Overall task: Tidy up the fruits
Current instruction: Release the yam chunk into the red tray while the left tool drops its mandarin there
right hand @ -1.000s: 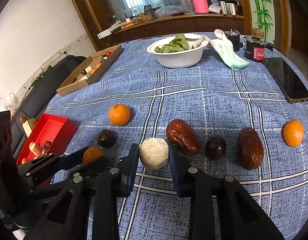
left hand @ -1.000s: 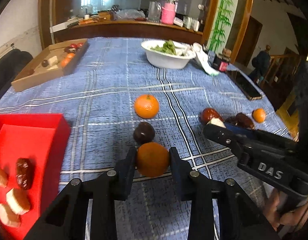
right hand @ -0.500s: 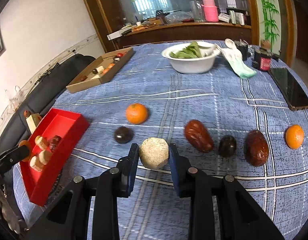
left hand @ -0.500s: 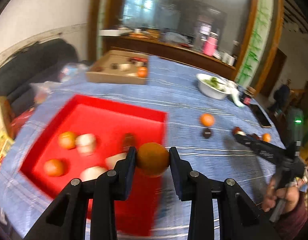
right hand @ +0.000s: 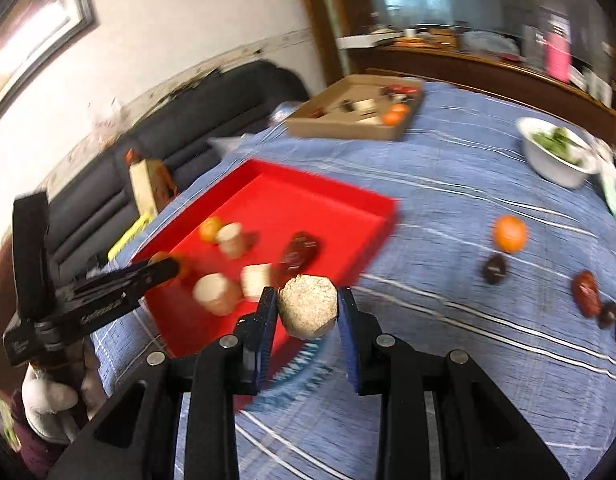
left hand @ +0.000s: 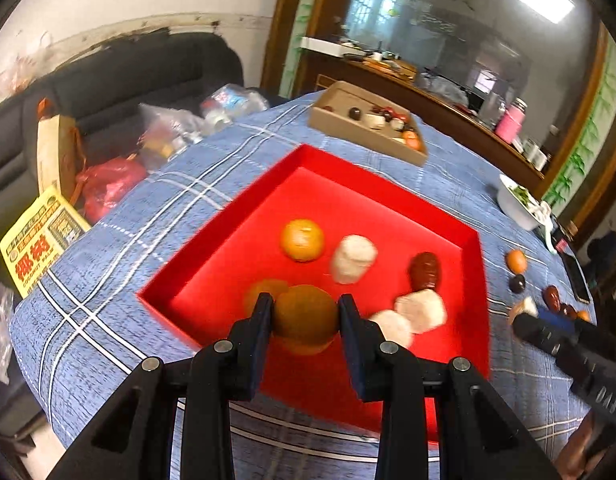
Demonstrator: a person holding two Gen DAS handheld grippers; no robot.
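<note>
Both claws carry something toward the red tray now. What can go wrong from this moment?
1. The left claw holds an orange over the red tray, close above another orange; dropped there, it may knock or roll.
2. The right claw holds a pale round piece at the tray's near edge; released early, it could land on the tablecloth.
3. Both claws converge on one crowded corner and might collide.
</note>
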